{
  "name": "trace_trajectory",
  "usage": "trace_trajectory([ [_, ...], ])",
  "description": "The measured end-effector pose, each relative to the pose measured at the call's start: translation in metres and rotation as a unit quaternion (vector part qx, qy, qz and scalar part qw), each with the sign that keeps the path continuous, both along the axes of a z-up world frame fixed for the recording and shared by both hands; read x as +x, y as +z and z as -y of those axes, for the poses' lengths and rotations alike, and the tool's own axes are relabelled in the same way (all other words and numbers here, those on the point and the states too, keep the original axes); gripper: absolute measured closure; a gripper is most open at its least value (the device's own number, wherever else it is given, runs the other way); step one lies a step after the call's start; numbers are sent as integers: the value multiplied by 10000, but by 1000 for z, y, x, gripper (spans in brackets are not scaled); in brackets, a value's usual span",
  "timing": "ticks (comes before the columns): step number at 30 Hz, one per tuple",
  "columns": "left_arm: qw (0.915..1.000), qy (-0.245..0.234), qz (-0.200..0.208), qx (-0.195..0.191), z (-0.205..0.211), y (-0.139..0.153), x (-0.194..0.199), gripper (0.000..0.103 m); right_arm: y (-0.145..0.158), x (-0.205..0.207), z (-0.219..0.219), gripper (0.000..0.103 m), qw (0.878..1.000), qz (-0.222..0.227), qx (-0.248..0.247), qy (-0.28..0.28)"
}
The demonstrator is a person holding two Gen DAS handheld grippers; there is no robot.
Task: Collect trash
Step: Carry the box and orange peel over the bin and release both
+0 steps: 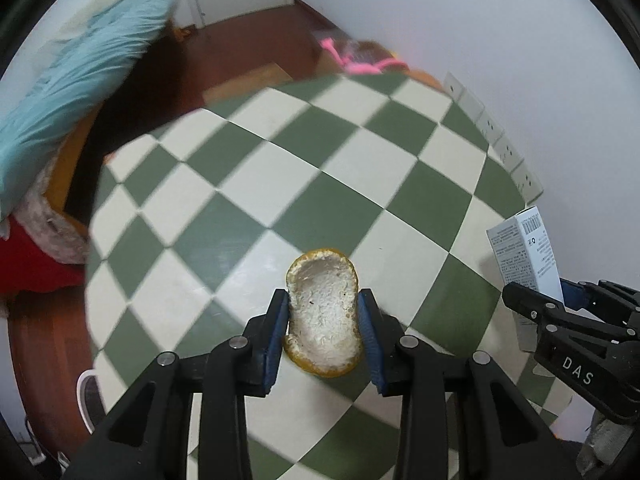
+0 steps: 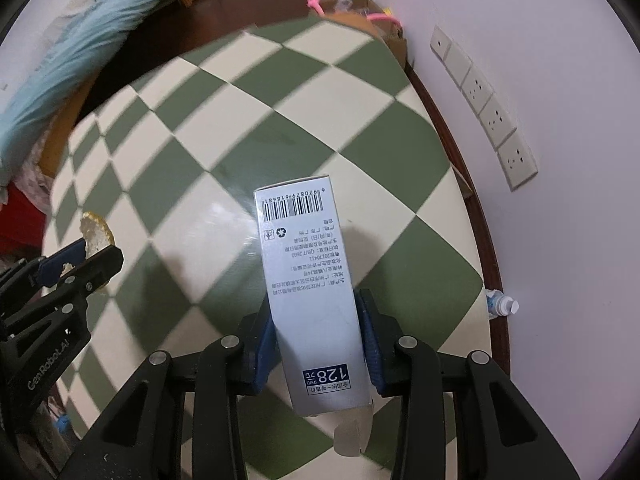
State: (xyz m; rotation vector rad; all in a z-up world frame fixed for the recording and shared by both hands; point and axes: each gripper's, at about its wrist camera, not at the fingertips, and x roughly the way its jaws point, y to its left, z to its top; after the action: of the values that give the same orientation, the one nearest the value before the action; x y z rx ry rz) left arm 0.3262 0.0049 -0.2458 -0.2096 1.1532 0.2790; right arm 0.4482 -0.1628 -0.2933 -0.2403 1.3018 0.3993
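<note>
So both grips are full — we have peel on the left, box on the right, above the checked table.

Our left gripper (image 1: 323, 320) pinches the orange peel (image 1: 322, 312) across its width, its long axis running forward along the fingers. Our right gripper (image 2: 318, 340) is clamped on the grey box (image 2: 310, 280) — its long axis also forward, barcode end farthest out. No bin shows, so we judge the carry-off comes next; each piece is off the table (image 1: 240, 160).
</note>
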Motion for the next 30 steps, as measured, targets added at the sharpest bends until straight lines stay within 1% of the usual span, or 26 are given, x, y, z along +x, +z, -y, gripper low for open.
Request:
trace_trajectory([
  [3, 9995, 205, 216, 81, -15, 24, -21, 72, 21, -13, -7, 63, 9997, 126, 194, 57],
  [7, 9977, 458, 467, 175, -34, 57, -52, 72, 56, -40, -25, 64, 9979, 275, 539, 241],
  [11, 9943, 742, 728, 238, -58, 93, -98, 72, 91, -73, -50, 64, 9944, 417, 831, 511],
  [14, 9913, 954, 869, 261, -76, 111, -131, 72, 117, -104, -72, 64, 9903, 508, 1053, 757],
  [18, 9866, 1244, 1004, 324, -106, 129, -183, 72, 142, -149, -108, 64, 9837, 557, 1299, 1115],
  [21, 9821, 1522, 1044, 389, -135, 133, -227, 72, 149, -183, -137, 64, 9786, 512, 1429, 1391],
  [24, 9773, 1817, 1013, 402, -163, 129, -263, 72, 148, -220, -173, 64, 9725, 384, 1561, 1688],
  [28, 9707, 2241, 799, 344, -204, 107, -308, 72, 134, -271, -227, 64, 9641, 105, 1648, 2078],
  [30, 9662, 2494, 627, 207, -228, 86, -332, 72, 120, -293, -255, 64, 9607, -60, 1608, 2260],
])
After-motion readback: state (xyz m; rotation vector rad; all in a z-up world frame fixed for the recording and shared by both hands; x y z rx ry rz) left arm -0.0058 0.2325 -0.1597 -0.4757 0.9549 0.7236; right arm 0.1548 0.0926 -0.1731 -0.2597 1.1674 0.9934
